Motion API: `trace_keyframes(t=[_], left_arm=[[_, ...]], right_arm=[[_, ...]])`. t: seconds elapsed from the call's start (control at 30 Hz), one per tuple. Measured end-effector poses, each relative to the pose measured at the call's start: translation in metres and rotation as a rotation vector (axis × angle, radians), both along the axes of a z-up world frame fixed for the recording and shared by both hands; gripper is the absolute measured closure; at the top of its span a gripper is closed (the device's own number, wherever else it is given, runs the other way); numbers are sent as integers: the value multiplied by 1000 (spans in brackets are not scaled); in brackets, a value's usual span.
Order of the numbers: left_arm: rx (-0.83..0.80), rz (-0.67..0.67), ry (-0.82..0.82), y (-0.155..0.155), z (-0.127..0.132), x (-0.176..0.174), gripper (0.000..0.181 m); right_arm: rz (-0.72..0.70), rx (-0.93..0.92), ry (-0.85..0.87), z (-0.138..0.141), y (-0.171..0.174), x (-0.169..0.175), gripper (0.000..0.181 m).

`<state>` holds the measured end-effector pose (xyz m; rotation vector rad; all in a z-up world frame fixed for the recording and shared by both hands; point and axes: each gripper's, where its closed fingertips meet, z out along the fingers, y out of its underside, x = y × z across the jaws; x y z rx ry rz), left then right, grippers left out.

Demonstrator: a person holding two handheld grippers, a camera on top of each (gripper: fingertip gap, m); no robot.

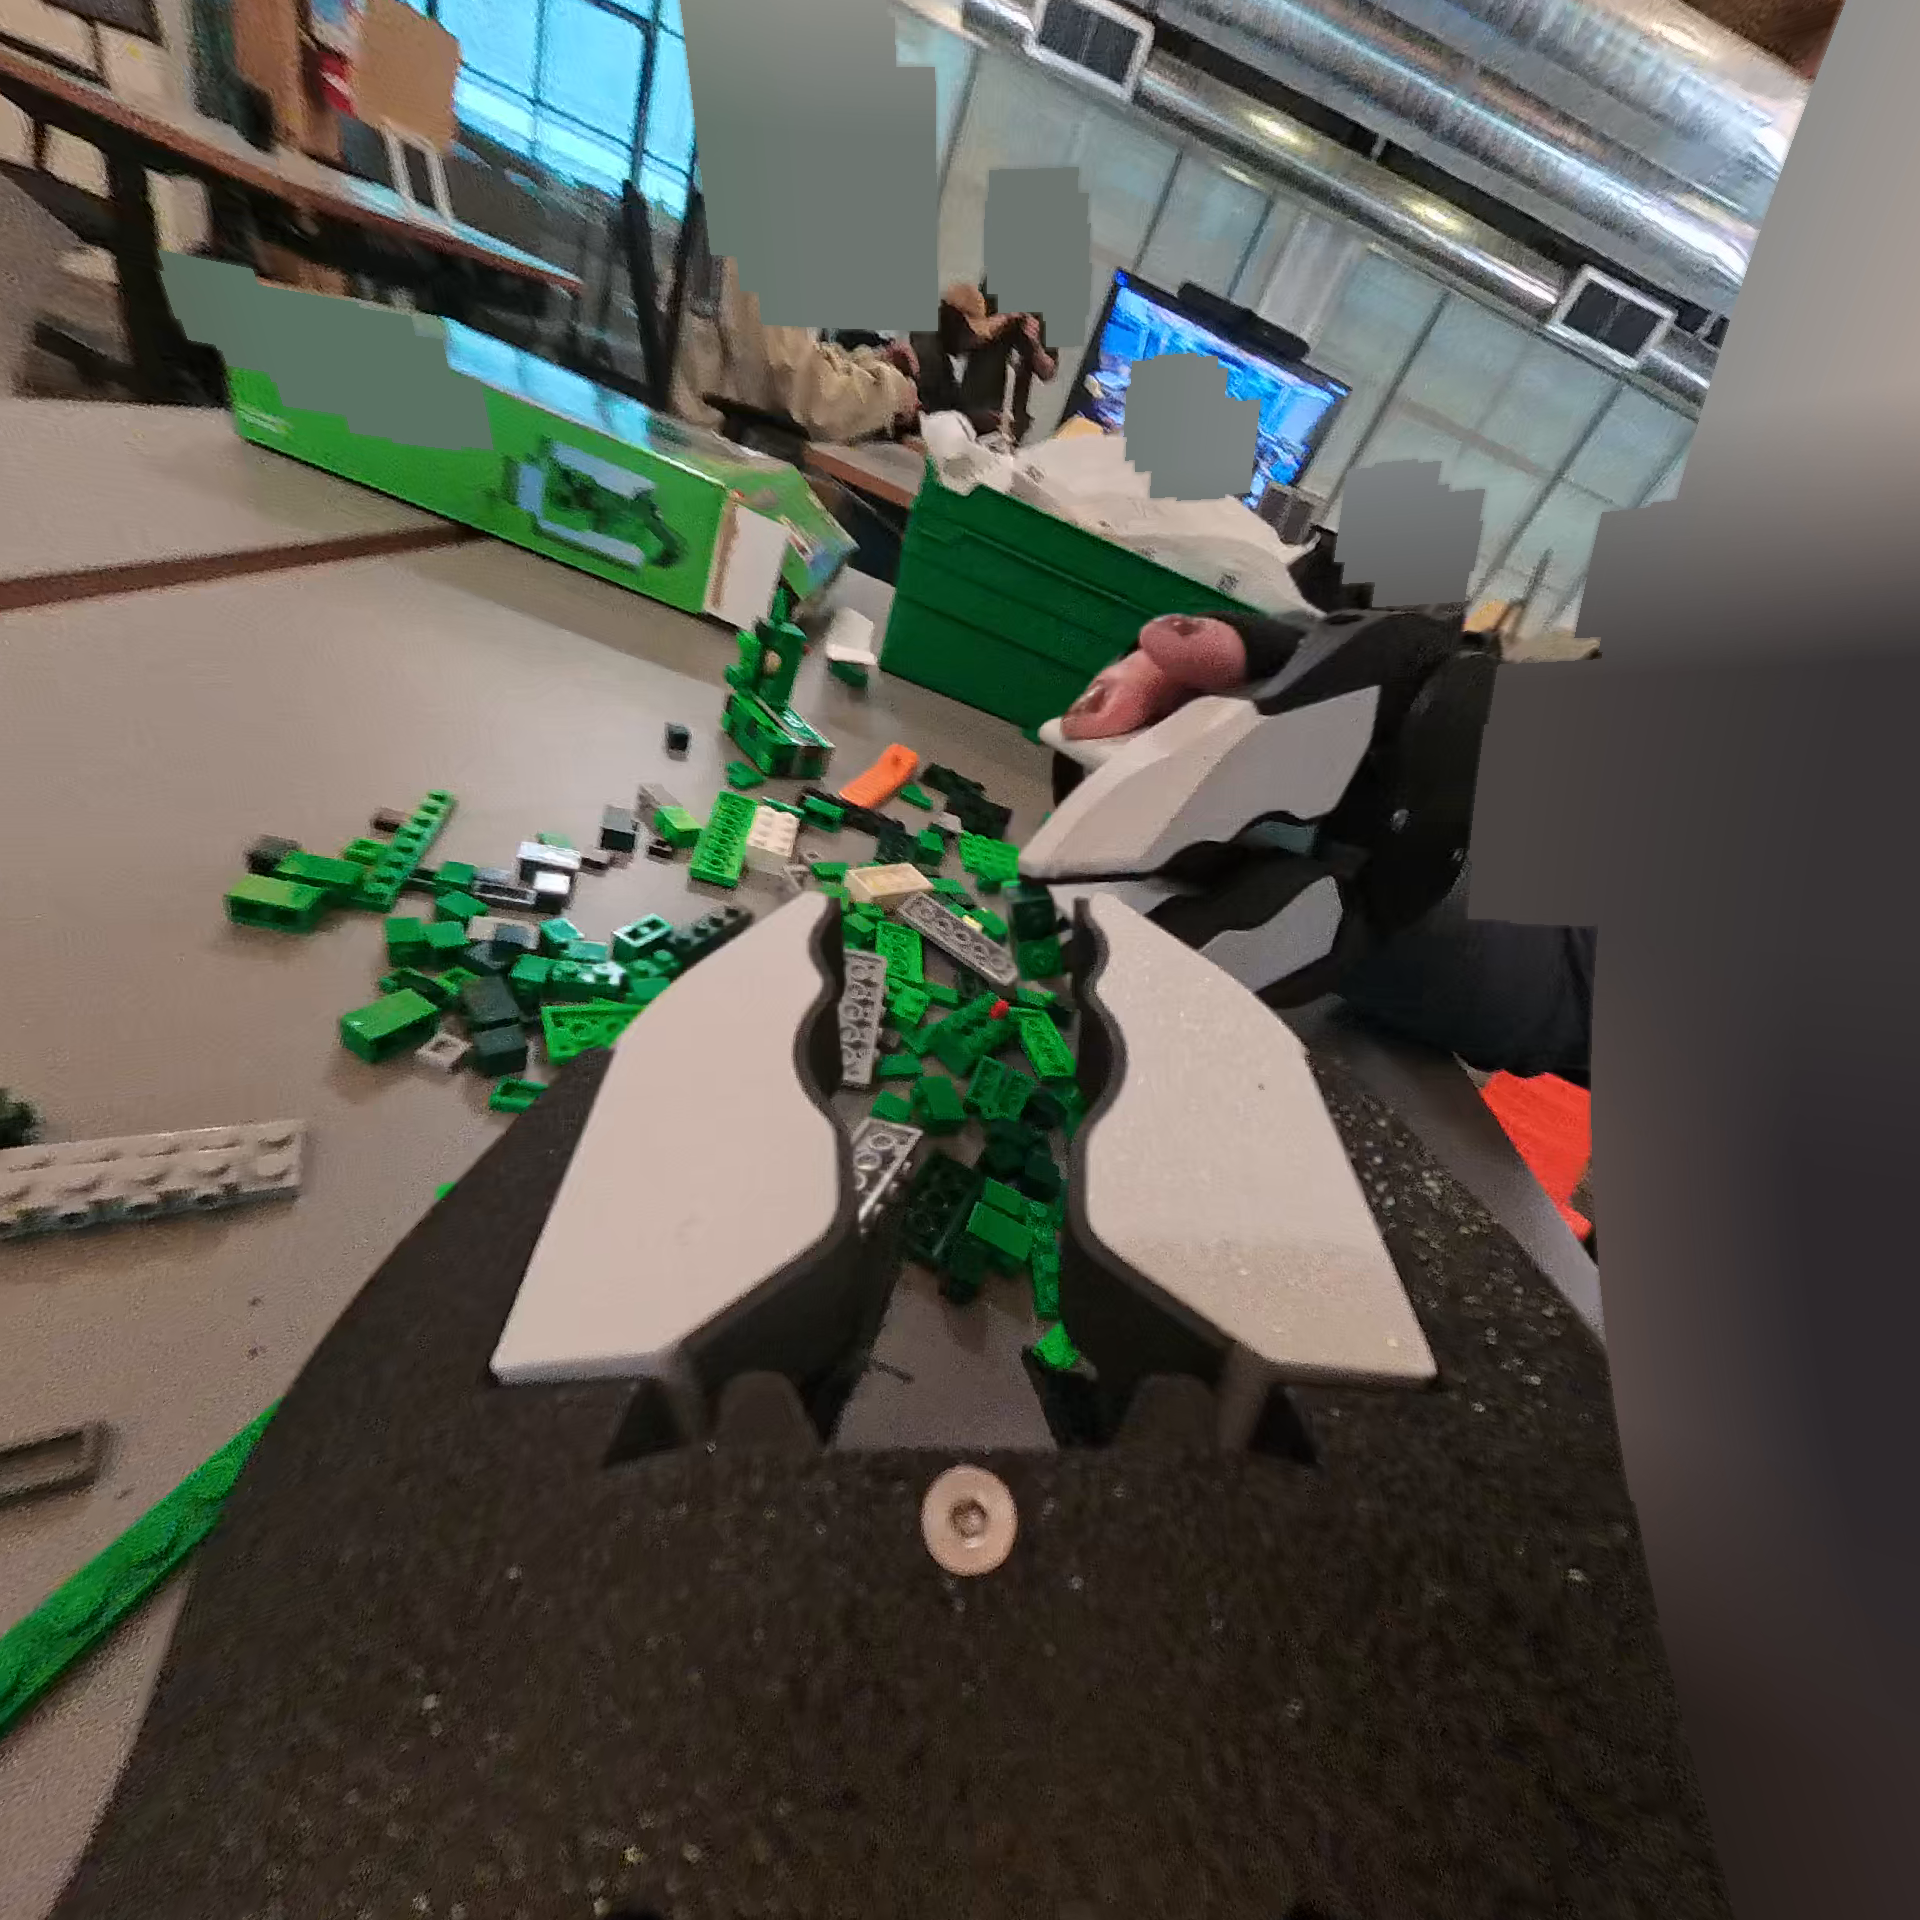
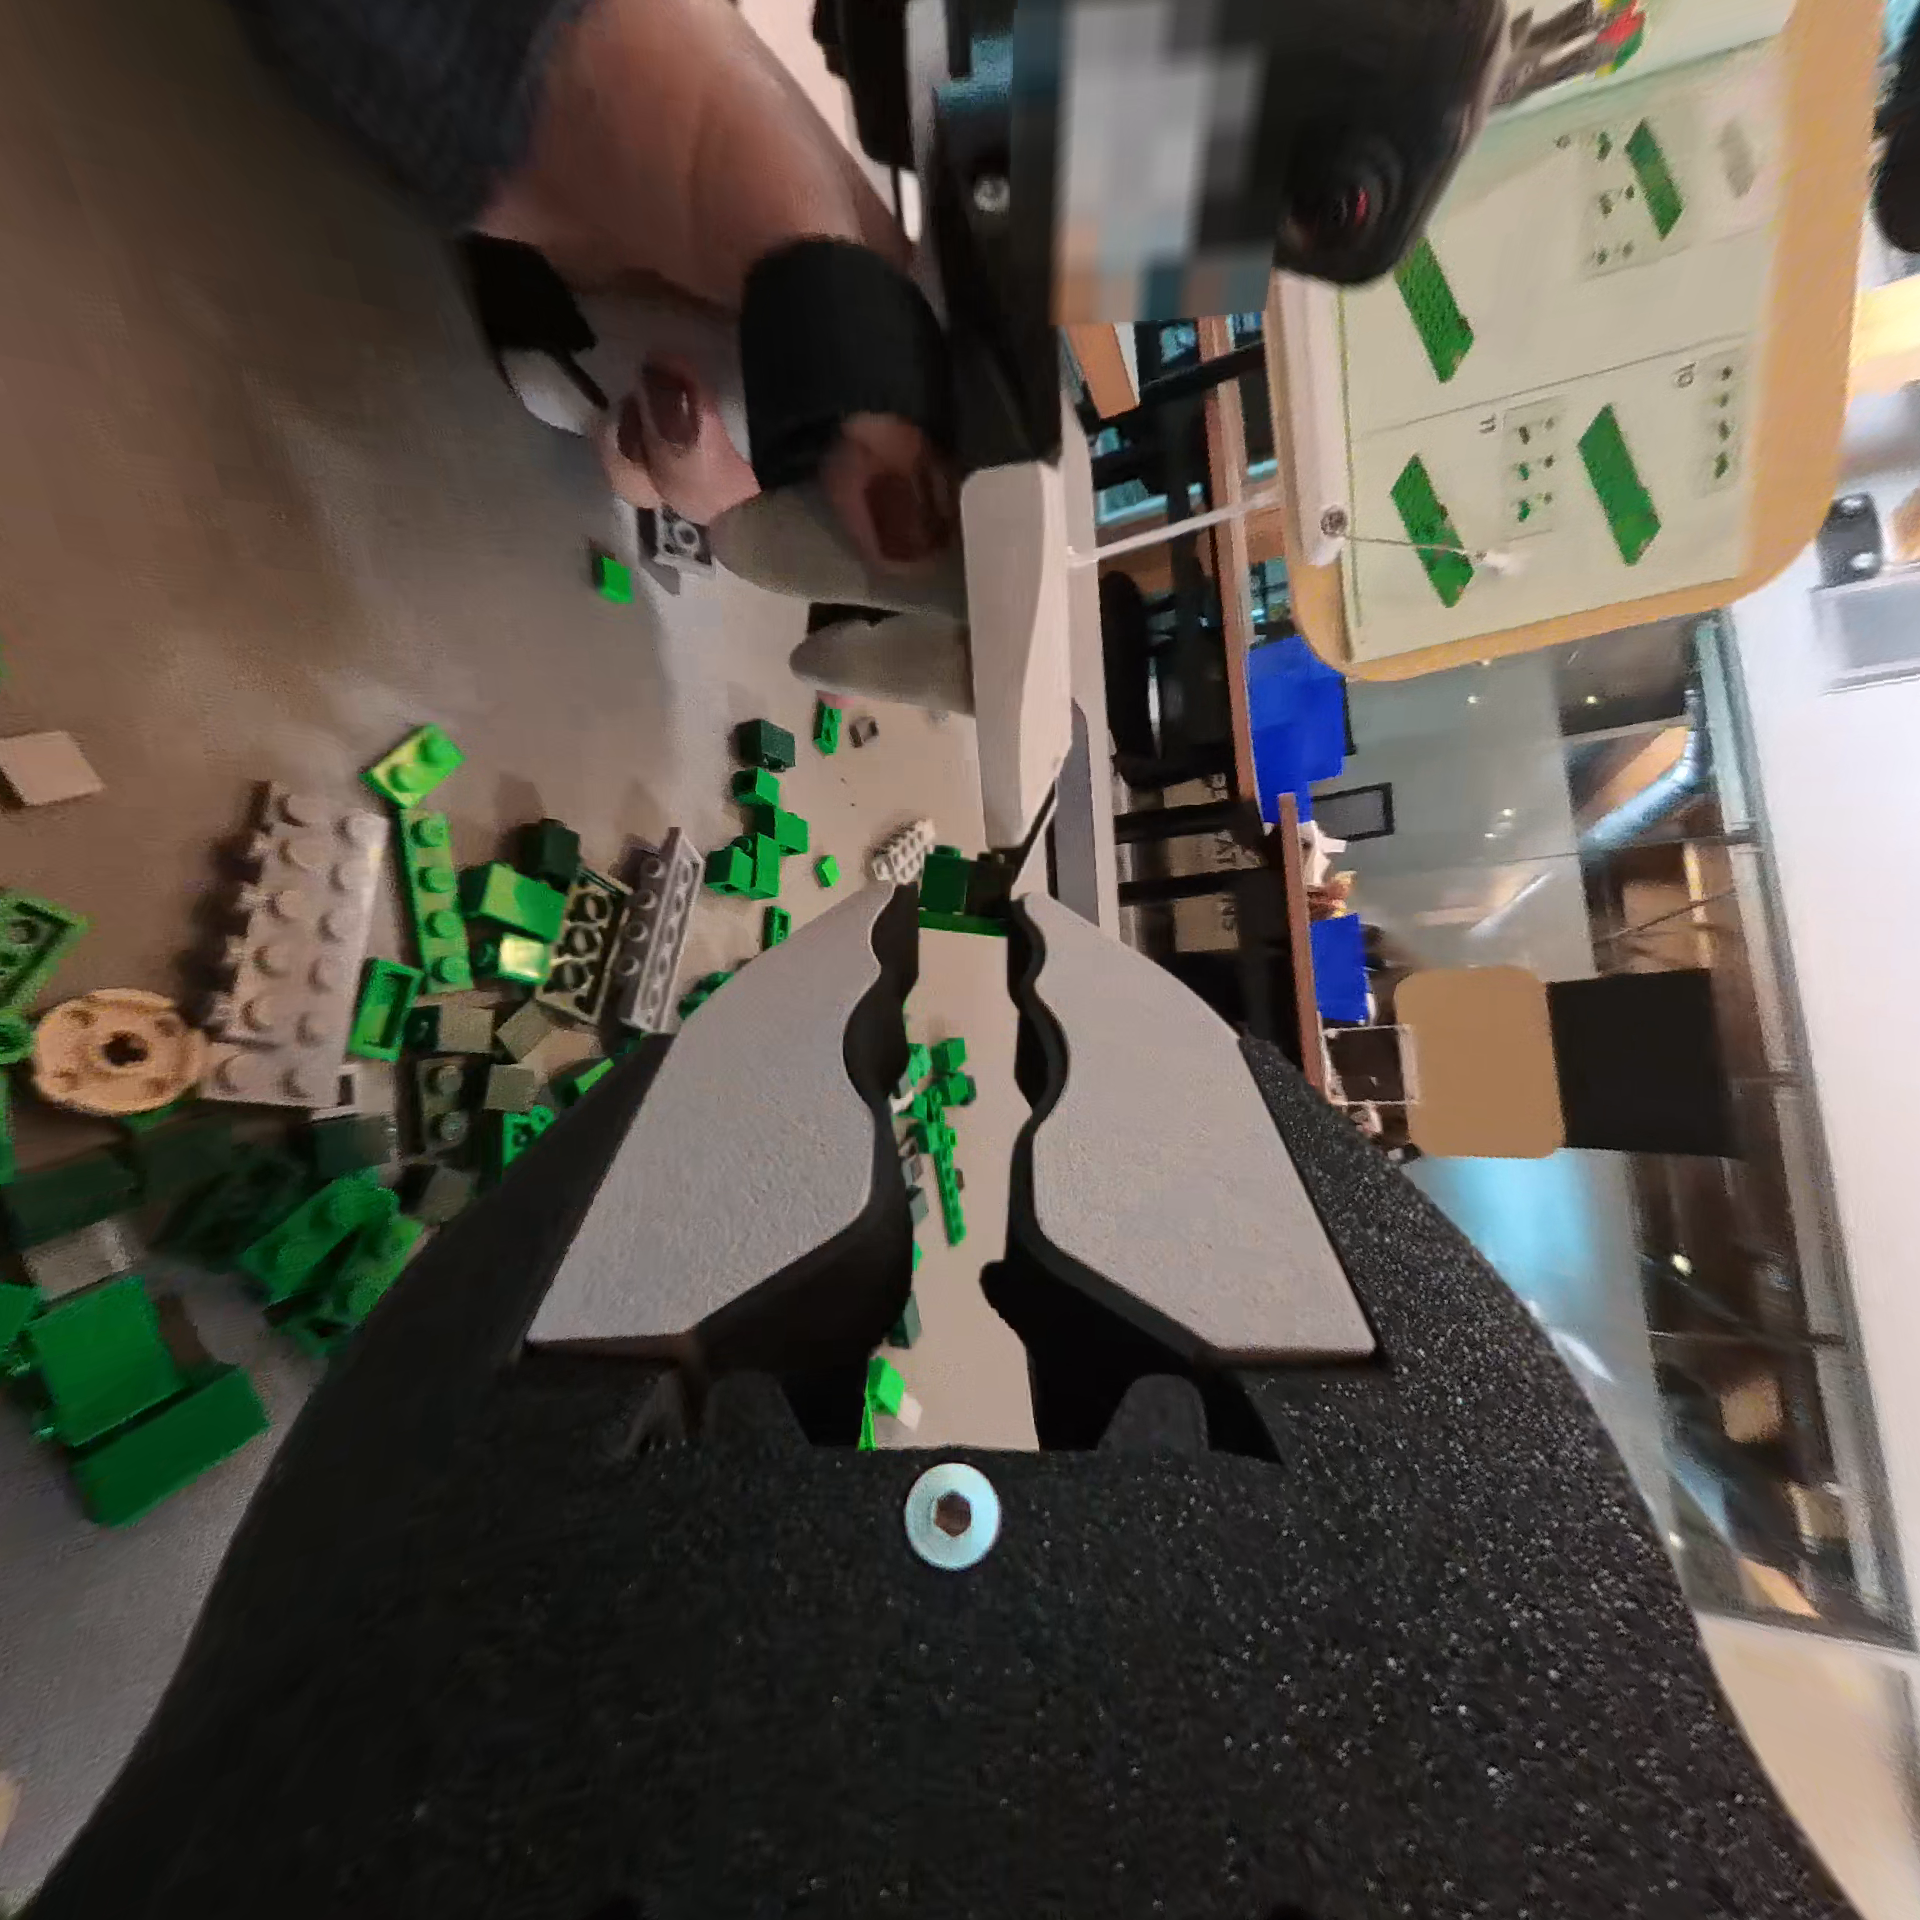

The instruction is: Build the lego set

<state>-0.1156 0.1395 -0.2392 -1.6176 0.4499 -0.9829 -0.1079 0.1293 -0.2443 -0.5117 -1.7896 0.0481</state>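
Observation:
A pile of loose green, dark green and grey bricks [image 1: 935, 1039] lies on the grey table [image 1: 260, 727]. My left gripper [image 1: 958, 912] is open and empty, low over the pile with bricks showing between its fingers. My right gripper [image 2: 958, 906] is turned on its side, and its tips are closed on a small green and dark piece [image 2: 948, 883]. It shows at the right in the left wrist view [image 1: 1143, 821], held by a hand, tip to tip with the left gripper. The left gripper shows edge-on in the right wrist view [image 2: 1013, 665].
A partly built green model [image 1: 774, 696], an orange separator [image 1: 881, 774], a green box [image 1: 582, 499] and a green bin [image 1: 997, 613] stand behind the pile. A grey plate [image 1: 145, 1174] and a green baseplate edge [image 1: 104, 1590] lie near left. An instruction booklet on a board [image 2: 1558, 364] stands nearby. Both grippers' tips are close together, under 4 cm apart. It is some 12 cm from my left tips to the grey plate [image 1: 145, 1174]. Look for it in the right wrist view [image 2: 907, 848] too.

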Motion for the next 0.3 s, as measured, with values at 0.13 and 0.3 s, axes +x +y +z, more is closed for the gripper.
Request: trace_keyframes(t=[0.13,0.3], left_arm=[[-2,-90,63,-9,-5,14,156],[-28,-173,100,-16,-11,24,173]], right_arm=[[-31,71,2,-1,-3,2,165],[-37,192,-24,-4,-7,1,165]])
